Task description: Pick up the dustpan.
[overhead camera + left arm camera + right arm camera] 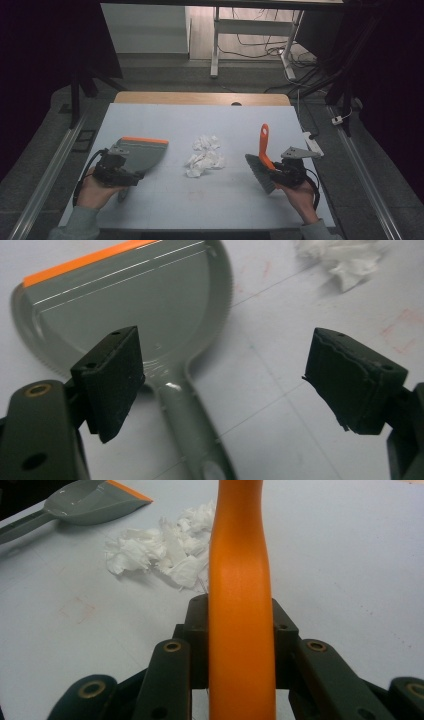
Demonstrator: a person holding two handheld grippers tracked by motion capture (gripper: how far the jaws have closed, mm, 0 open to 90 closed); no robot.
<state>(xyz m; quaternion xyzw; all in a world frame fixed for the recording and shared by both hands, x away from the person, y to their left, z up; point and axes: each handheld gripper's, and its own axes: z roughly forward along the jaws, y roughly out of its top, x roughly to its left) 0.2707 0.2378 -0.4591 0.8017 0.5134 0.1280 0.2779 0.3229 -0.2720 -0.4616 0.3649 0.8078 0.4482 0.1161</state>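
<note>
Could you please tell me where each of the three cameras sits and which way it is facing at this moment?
High view: above the person's side, looking forward and down on the table; both hands and forearms show.
Left gripper view: on the left gripper, facing the grey dustpan; open jaws show.
Right gripper view: on the right gripper, looking along the orange brush handle; clamped jaws show.
All three share the crumpled paper.
</note>
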